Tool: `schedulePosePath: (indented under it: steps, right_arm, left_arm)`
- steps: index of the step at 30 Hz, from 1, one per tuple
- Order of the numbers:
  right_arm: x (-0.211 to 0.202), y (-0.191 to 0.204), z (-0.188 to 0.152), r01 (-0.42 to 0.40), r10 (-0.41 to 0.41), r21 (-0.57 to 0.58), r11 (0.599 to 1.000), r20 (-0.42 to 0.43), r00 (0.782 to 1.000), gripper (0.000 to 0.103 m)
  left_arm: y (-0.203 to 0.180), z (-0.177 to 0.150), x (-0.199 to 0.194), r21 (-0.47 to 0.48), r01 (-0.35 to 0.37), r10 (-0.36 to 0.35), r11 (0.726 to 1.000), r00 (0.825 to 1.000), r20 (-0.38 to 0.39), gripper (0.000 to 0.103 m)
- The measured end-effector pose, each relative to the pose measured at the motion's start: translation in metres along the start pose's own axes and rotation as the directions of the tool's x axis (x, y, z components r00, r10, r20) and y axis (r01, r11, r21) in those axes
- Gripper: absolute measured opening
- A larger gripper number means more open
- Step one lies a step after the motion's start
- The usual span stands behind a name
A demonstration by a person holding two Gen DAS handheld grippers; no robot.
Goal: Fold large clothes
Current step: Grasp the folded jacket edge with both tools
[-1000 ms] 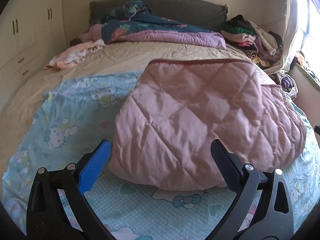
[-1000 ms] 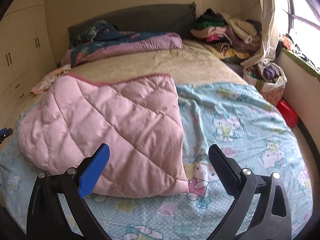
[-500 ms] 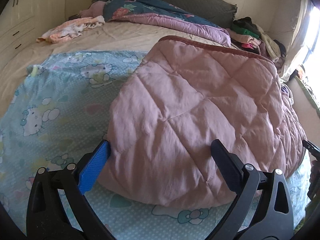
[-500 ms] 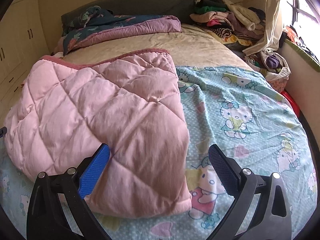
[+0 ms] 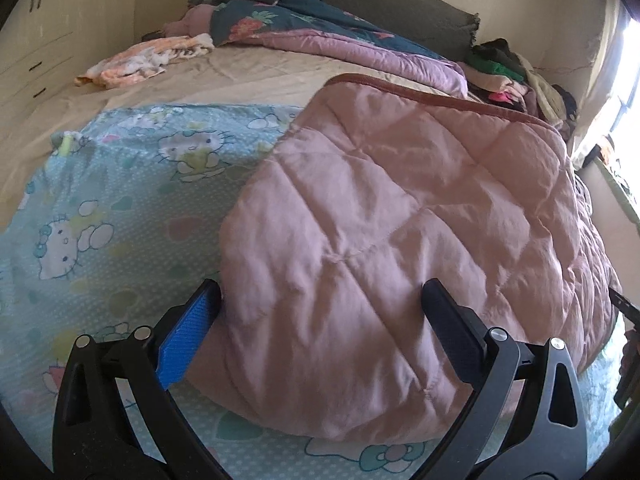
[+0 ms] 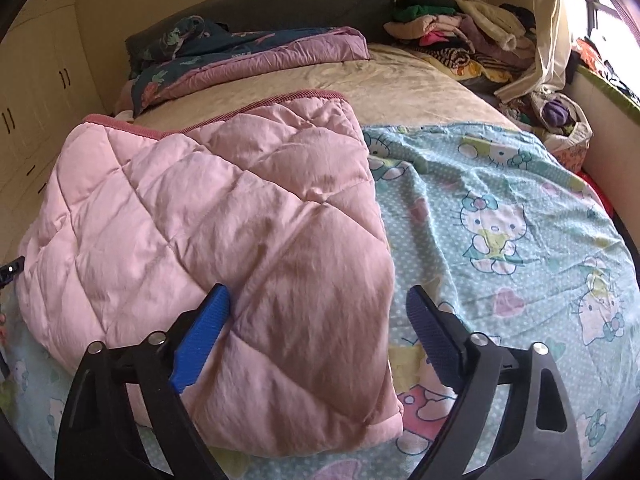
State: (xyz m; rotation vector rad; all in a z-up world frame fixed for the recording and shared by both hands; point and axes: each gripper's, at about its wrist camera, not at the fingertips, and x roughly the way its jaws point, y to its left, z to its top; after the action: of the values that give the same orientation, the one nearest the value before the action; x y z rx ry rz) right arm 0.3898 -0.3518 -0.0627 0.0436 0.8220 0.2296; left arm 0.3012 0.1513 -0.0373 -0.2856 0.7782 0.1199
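Note:
A folded pink quilted blanket (image 5: 400, 220) lies on a light-blue cartoon-print sheet (image 5: 100, 208) spread over the bed. My left gripper (image 5: 320, 296) is open and straddles the blanket's near left corner, its blue pad by the fabric edge. In the right wrist view the same pink blanket (image 6: 224, 216) fills the left half, on the sheet (image 6: 500, 208). My right gripper (image 6: 318, 302) straddles the blanket's near right corner. Its jaws are closing, with the fabric between them and the pads apart from it.
A dark floral and purple duvet (image 5: 320, 28) is bunched at the headboard, with an orange-white cloth (image 5: 140, 60) beside it. A pile of clothes (image 6: 460, 24) sits at the far right corner by the curtain. White cupboards (image 5: 48, 20) line the left wall.
Both grippers have come down and in toward the blanket's near corners, which now sit between the fingers. The right jaws have narrowed a little.

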Motion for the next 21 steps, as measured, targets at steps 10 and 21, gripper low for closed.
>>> schedulePosePath:
  steps: [10,21]
  right_arm:
    - [-0.003,0.015,0.003,0.01,-0.009,-0.055,0.998,0.019,1.0,0.067]
    - [-0.042,0.016,0.029,-0.027,0.029,-0.012,1.0,0.15,0.988,0.018]
  left_arm:
    - [0.002,0.004,0.004,-0.006,0.033,-0.033,0.999,0.999,0.007,0.052]
    - [-0.022,0.031,-0.029,0.07,0.002,-0.011,0.998,0.991,0.13,0.016]
